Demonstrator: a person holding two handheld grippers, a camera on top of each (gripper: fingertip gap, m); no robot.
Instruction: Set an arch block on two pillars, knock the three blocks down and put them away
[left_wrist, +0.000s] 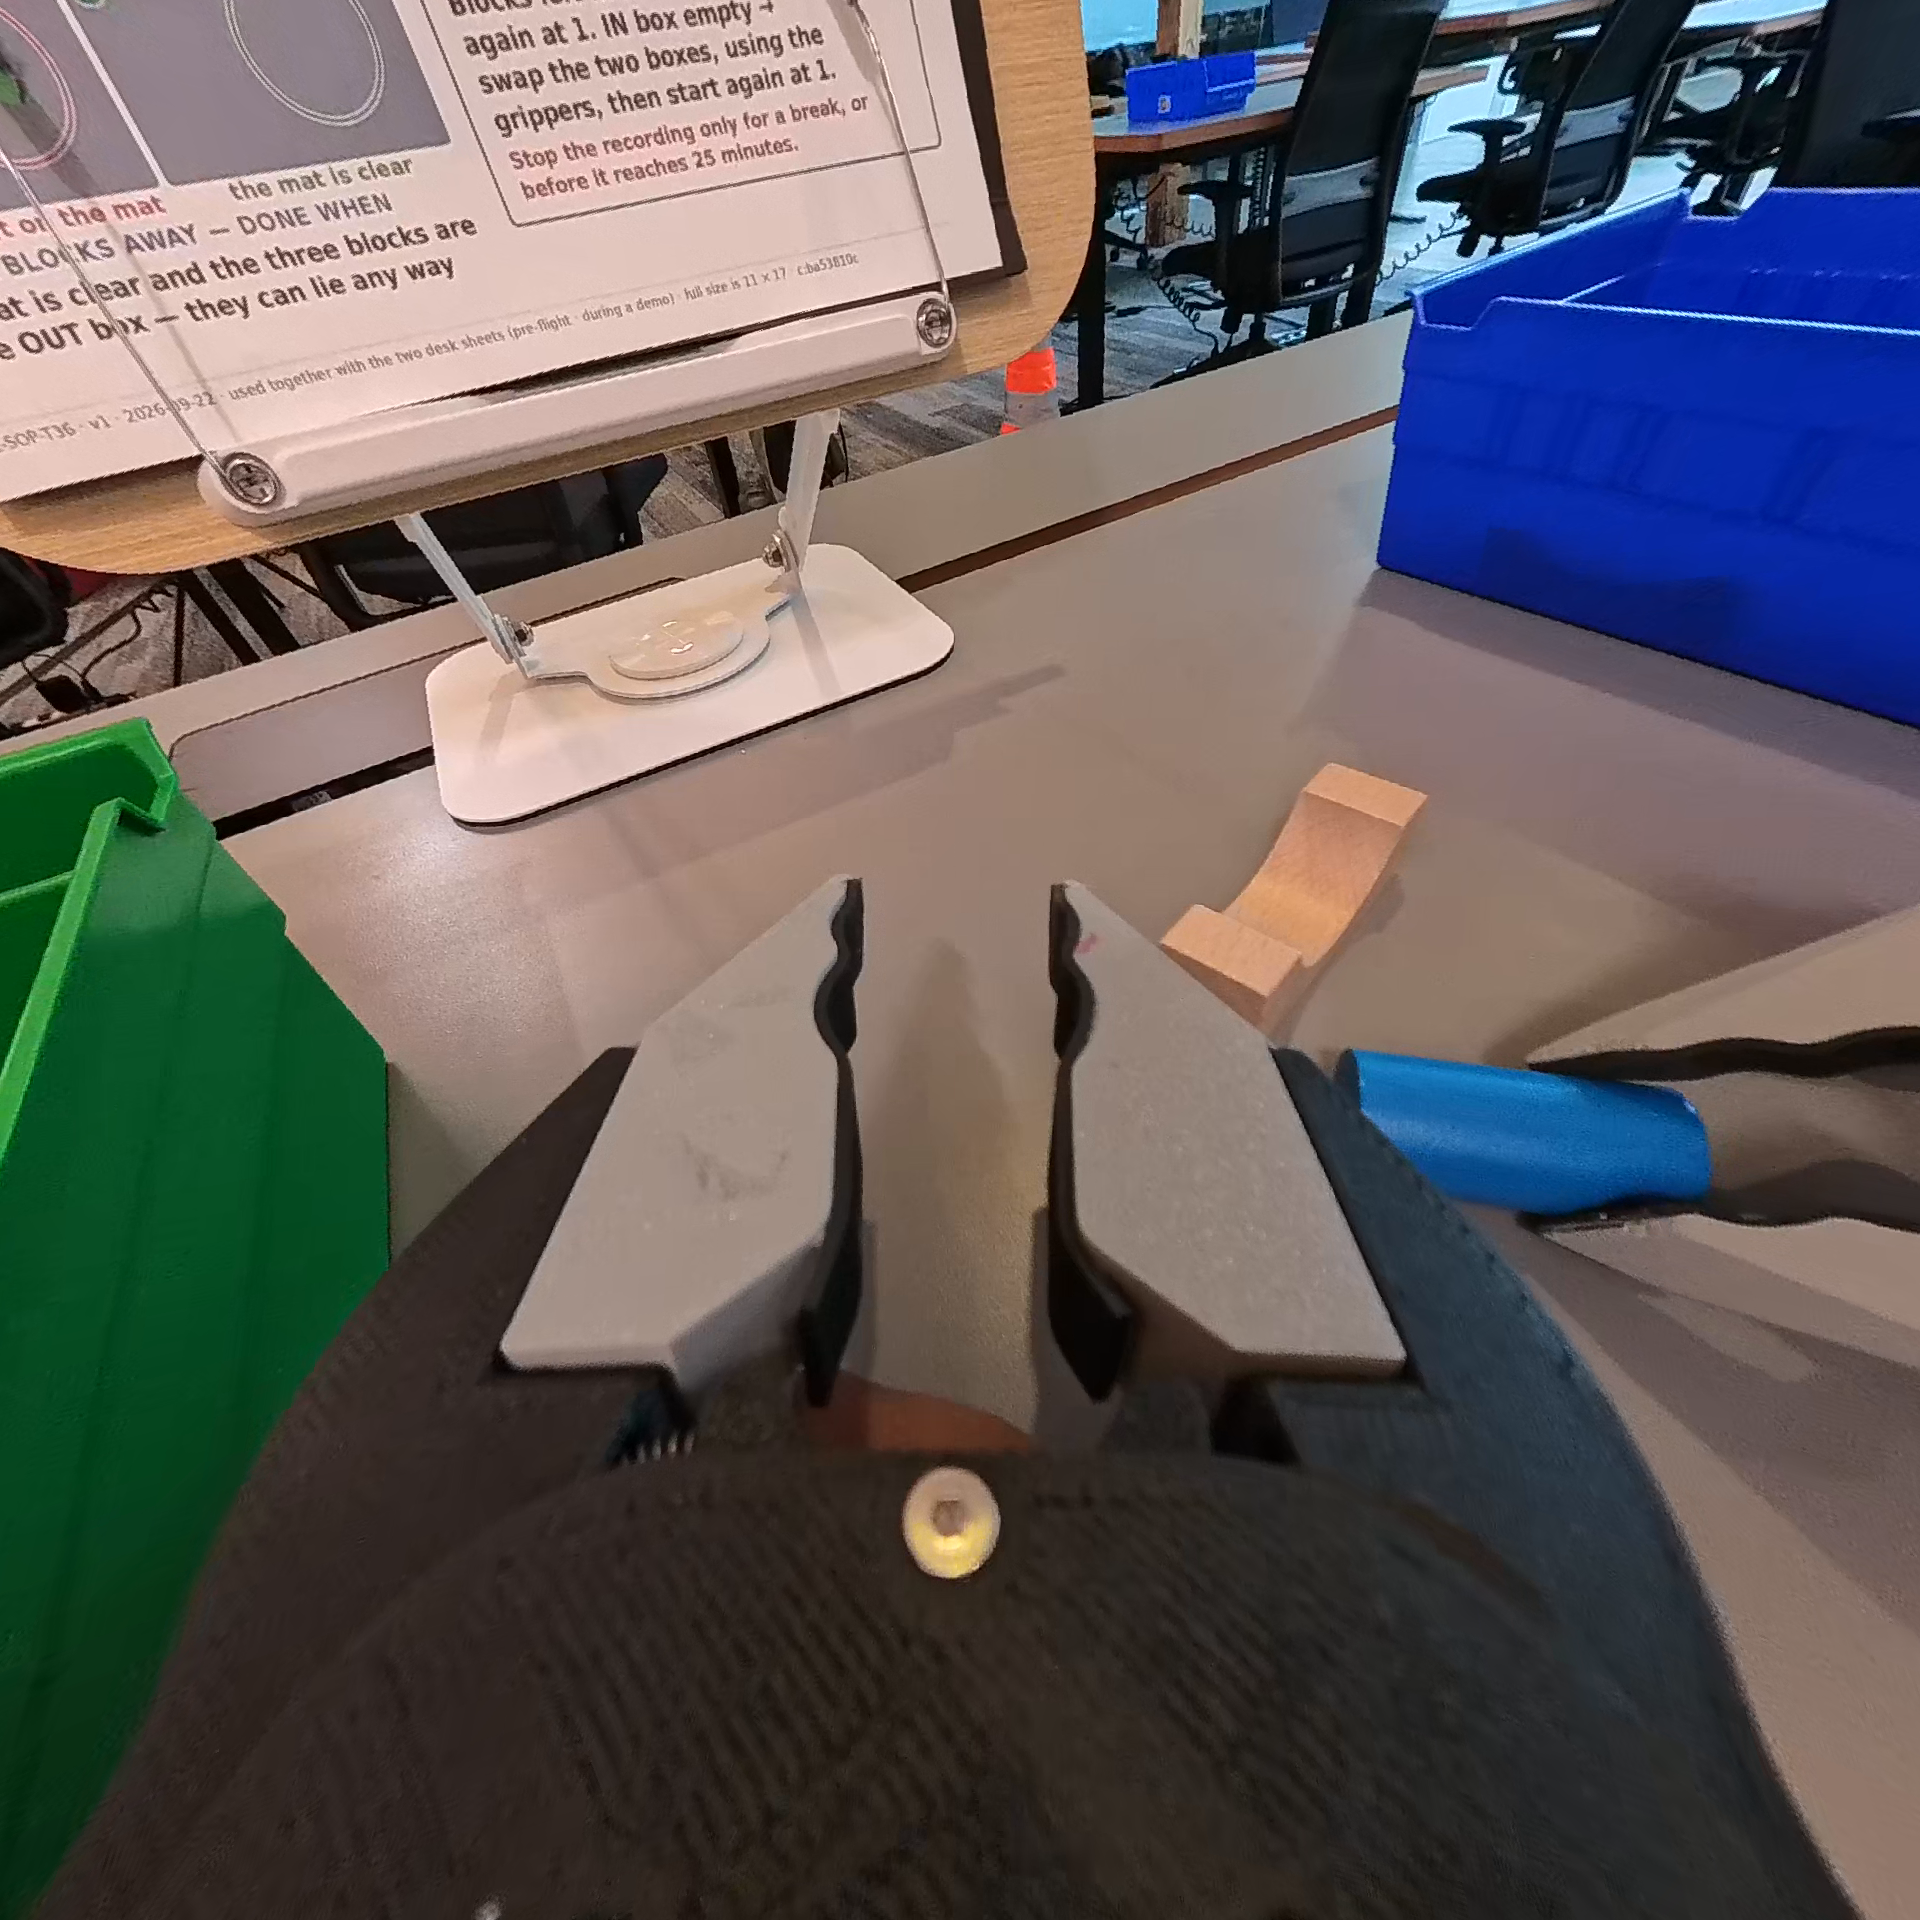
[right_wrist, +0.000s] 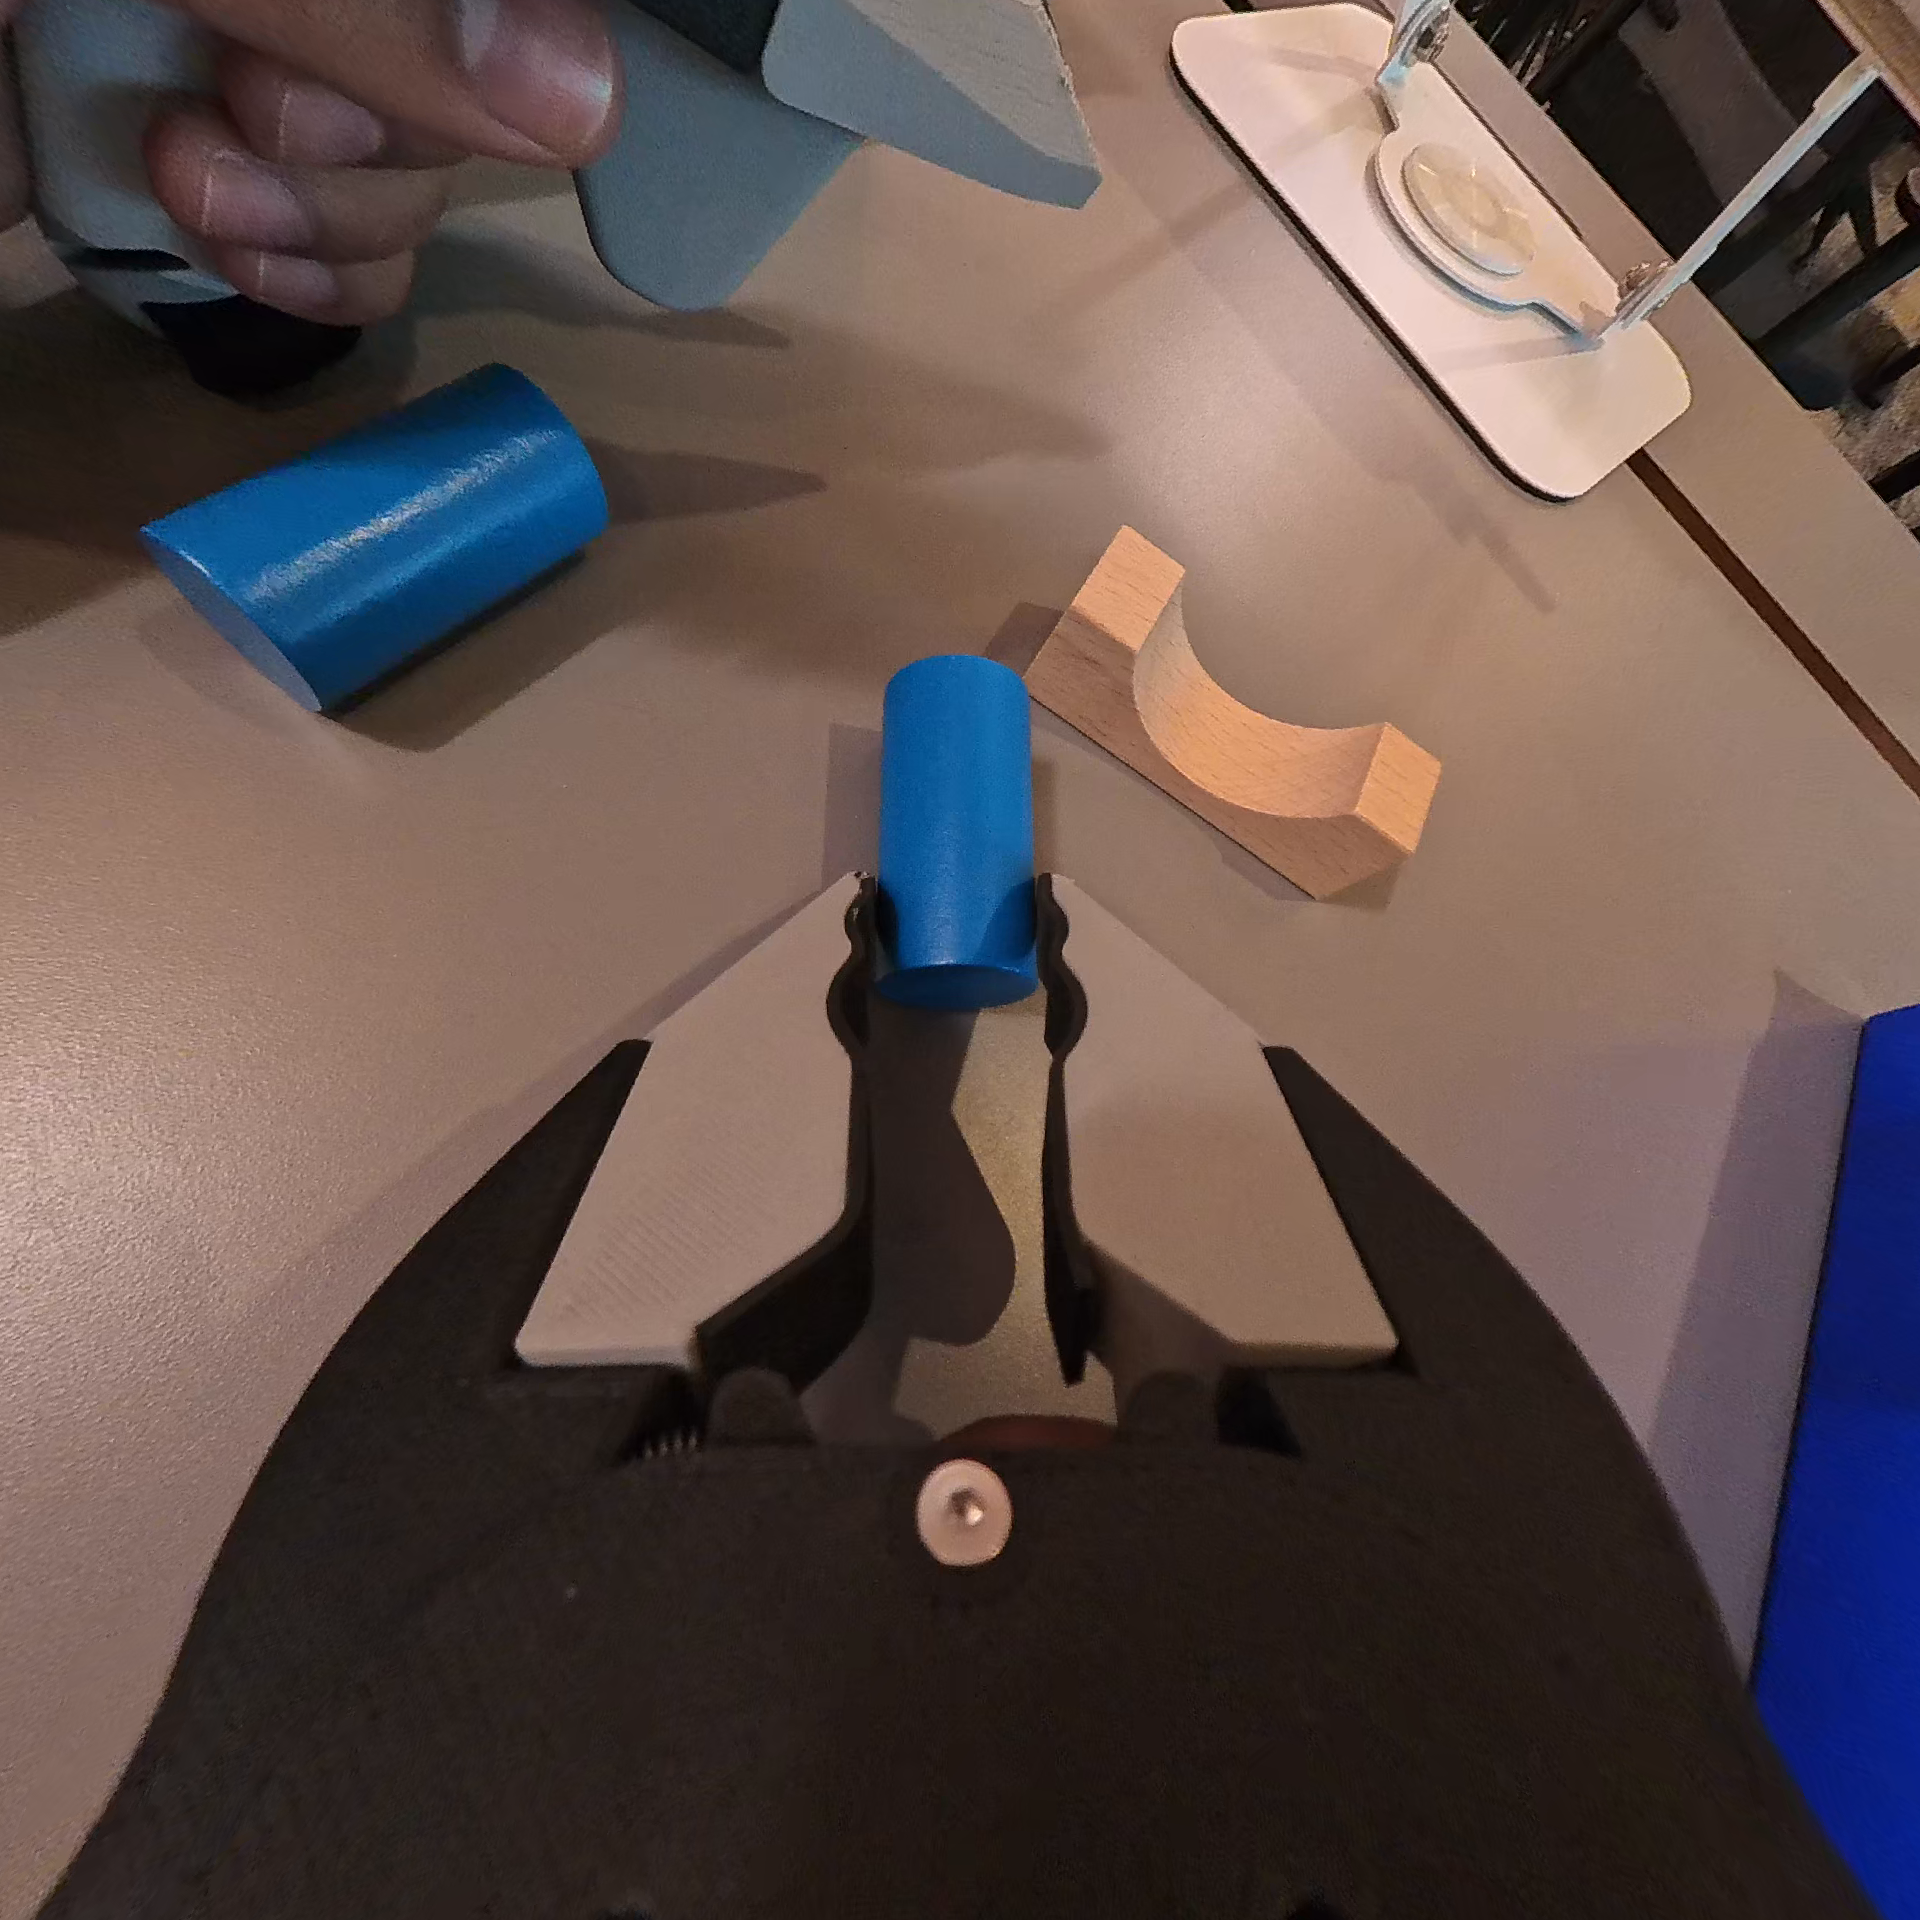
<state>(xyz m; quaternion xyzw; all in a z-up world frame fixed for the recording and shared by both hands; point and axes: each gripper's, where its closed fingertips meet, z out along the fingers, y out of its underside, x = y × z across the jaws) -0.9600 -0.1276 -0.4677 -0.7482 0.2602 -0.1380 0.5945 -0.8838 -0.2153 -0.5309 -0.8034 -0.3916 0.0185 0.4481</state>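
Note:
My left gripper is open and empty, with bare table between its pads. The wooden arch block lies on the table just right of it and also shows in the right wrist view. My right gripper is shut on a blue cylinder pillar, which sticks out forward from the pads. The left wrist view shows that pillar held level at its right edge. A second blue pillar lies on its side on the table to the left, below the hand holding the left gripper.
A green bin stands at the left and a blue bin at the back right, its edge also showing in the right wrist view. A white document stand with a printed sheet is at the back. Office chairs stand beyond the table. My hands' fingertips stand some 15 cm from each other. My right gripper's tips are some 7 cm from the wooden arch block. Look for it in the right wrist view too.

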